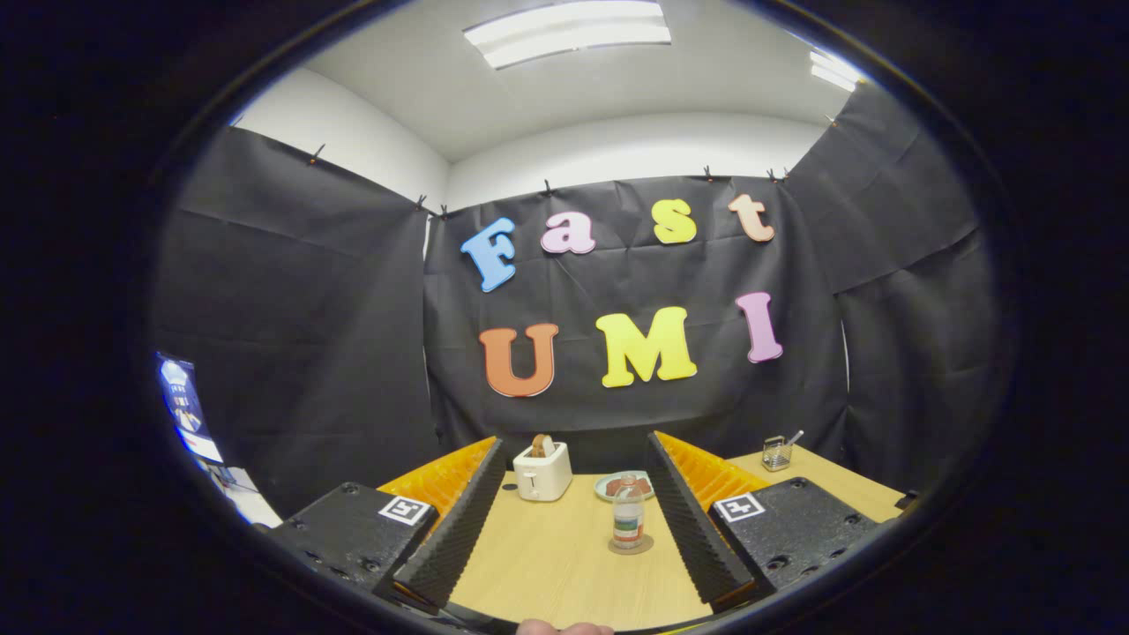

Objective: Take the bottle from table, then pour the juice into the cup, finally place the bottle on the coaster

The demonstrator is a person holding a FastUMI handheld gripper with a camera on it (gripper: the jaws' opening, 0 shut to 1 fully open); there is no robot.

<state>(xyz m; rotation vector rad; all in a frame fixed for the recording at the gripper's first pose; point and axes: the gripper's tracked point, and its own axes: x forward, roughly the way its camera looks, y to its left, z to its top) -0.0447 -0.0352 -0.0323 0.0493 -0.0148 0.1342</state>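
One bottle (628, 522) on coaster (646, 548), fingers (459, 529) apart

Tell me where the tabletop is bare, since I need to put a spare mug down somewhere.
The open gripper frames bare table between its fingers, in front of the toaster and left of the bottle. The bottle already stands on the coaster. It gets crowded behind, where the plate sits beside the toaster. The small rack occupies the far right corner.

One fisheye camera rides on the gripper (573, 529), looking forward along its spread fingers, low over the wooden table (547, 564), facing the booth's back wall.
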